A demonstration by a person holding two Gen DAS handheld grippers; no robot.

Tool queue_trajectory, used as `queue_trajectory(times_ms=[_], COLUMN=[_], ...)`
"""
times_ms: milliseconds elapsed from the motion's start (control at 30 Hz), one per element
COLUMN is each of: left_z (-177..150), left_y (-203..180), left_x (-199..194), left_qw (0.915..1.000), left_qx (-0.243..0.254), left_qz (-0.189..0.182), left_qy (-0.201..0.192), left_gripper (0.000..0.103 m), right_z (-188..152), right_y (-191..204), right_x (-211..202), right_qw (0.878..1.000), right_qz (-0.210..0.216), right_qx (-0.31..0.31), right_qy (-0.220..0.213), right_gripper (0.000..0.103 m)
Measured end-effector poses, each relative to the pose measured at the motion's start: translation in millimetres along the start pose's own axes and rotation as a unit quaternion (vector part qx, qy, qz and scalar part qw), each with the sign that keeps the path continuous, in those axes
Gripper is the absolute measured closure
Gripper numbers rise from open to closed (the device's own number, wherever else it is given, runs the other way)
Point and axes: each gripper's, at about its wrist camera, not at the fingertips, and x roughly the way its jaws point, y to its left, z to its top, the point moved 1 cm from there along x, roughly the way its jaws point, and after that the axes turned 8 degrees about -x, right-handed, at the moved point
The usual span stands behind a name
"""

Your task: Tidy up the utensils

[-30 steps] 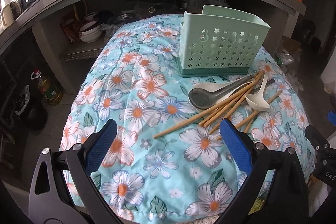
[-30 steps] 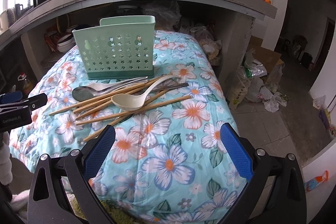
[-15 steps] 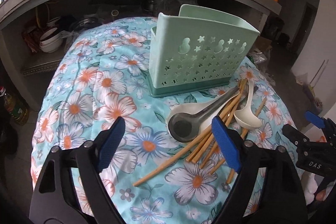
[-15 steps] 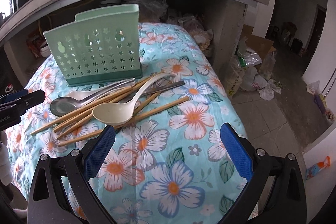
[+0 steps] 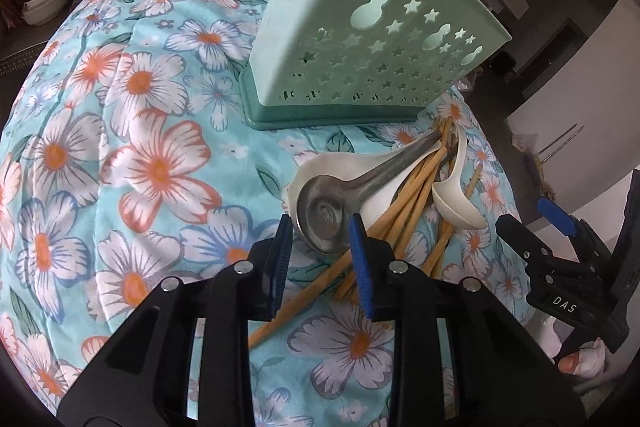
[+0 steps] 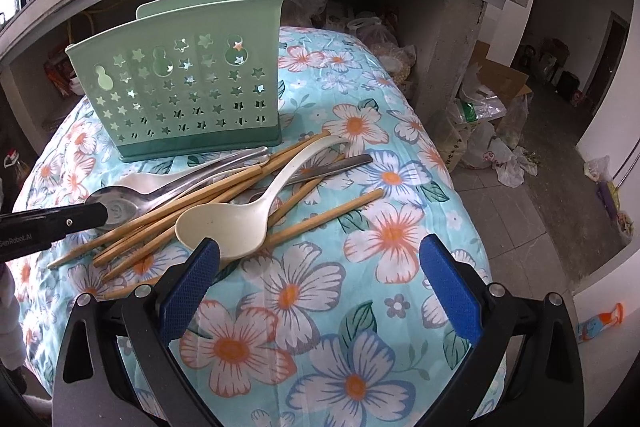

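The grey metal spoon (image 5: 326, 211) lay at the near end of the utensil heap on the floral turquoise cloth over the tabletop (image 5: 132, 163), its bowl between the closing left tongs (image 5: 320, 231), pads not yet pressing. Under it lay a white plastic spoon (image 5: 340, 167) and wooden chopsticks (image 5: 404, 215); a cream ladle (image 6: 228, 223) sat just ahead of the wide-open, empty right tongs (image 6: 316, 259). The mint-green perforated holder (image 6: 184, 87) stood close behind. Bare cloth lay open leftward.
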Motion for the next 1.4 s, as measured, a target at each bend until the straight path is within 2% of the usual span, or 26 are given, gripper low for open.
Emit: queue_trajectory(times_ms=[133, 267, 533, 700, 767, 933, 1033, 1133, 1200, 1400], left_z=[3, 7, 9, 10, 10, 10, 5, -1, -6, -17], left_y=[-1, -1, -4, 1, 4, 15, 26, 34, 40, 52], left_x=[7, -1, -46, -77, -94, -138, -162, -174, -179, -185], left_qw=[1.0000, 0.9998, 0.9962, 0.9917, 0.9885, 0.9788, 0.9730, 0.9688, 0.9671, 0.9641], left_qx=[0.005, 0.011, 0.045, 0.046, 0.045, 0.032, 0.016, 0.003, -0.006, -0.027], left_qz=[0.003, 0.001, -0.004, -0.004, -0.001, 0.004, 0.008, 0.022, 0.029, 0.039], left_qy=[0.000, -0.016, -0.075, -0.120, -0.144, -0.202, -0.230, -0.247, -0.253, -0.261], left_gripper=[0.094, 0.100, 0.102, 0.102, 0.102, 0.102, 0.102, 0.102, 0.102, 0.102], right_z=[1, 3, 6, 13, 18, 34, 42, 49, 53, 47], right_y=[-2, -4, 1, 17, 26, 51, 66, 87, 101, 114], right_x=[-1, -1, -10, -24, -30, -31, -26, -9, 3, 34], right_qw=[1.000, 1.000, 1.000, 0.997, 0.994, 0.987, 0.981, 0.971, 0.966, 0.963], right_qz=[-0.005, -0.009, -0.013, -0.010, 0.003, 0.061, 0.107, 0.158, 0.171, 0.170], right_qx=[0.004, 0.007, -0.008, -0.044, -0.063, -0.104, -0.127, -0.164, -0.185, -0.210], right_qy=[-0.001, -0.004, -0.023, -0.068, -0.090, -0.110, -0.101, -0.072, -0.051, 0.024], right_gripper=[0.005, 0.005, 0.005, 0.006, 0.006, 0.018, 0.027, 0.035, 0.045, 0.054])
